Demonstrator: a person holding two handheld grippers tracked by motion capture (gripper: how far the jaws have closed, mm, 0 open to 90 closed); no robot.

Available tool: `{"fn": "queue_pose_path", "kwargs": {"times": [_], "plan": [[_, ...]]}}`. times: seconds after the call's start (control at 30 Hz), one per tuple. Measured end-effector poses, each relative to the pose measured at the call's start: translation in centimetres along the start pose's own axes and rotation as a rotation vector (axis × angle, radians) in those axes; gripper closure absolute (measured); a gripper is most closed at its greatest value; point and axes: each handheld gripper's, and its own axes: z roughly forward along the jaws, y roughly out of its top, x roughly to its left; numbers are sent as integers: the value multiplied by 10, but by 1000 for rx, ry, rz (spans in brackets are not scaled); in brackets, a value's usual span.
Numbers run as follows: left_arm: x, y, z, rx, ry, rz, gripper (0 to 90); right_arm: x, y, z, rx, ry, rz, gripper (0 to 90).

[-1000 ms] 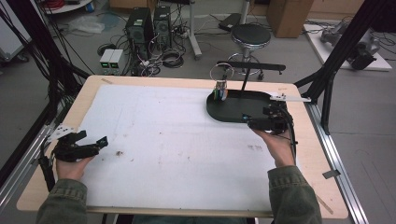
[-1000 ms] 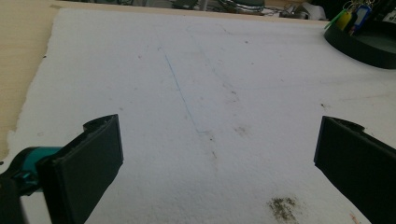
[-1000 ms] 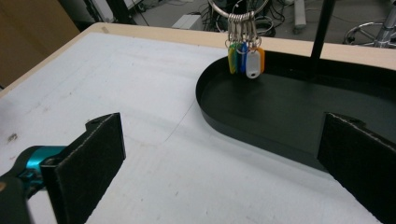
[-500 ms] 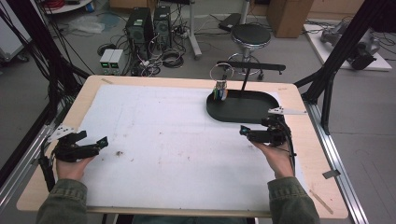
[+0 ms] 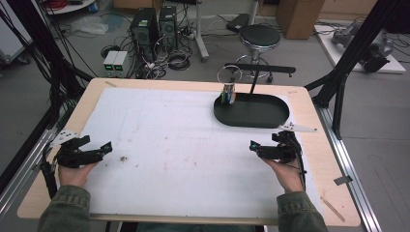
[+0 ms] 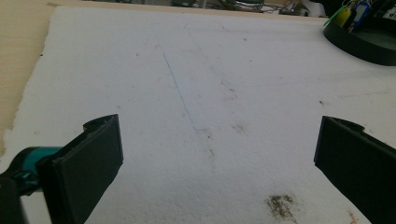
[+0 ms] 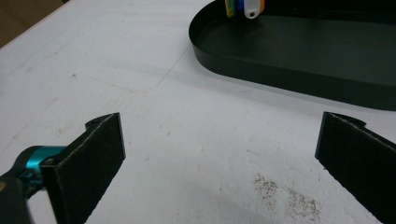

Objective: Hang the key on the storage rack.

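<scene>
The black oval metal tray is seen at the far right part of the white foam sheet covering the wooden table. A small bunch of coloured key tags hangs on a thin wire stand at the far left end of the tray, inside its rim. The right gripper is held just beside the near edge of the tray, its jaws spread wide with nothing between them. The left gripper rests well apart, at the left edge of the sheet, also wide open and empty. It is judged that the work at the tray is either finished or not started; no item is carried.
</scene>
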Motion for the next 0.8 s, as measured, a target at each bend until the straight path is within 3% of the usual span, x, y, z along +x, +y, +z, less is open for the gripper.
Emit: {"fn": "queue_pose_path", "kwargs": {"times": [0.1,0.53,0.8], "plan": [[0,-1,0,0,0,-2,17,-1,-9,-3,-22,-3,21,5],[0,-1,0,-3,2,0,17,-5,-36,-6,-79,-68,21,4],[0,-1,0,-5,5,-2,17,-4,-44,-10,-109,-151,1,5]]}}
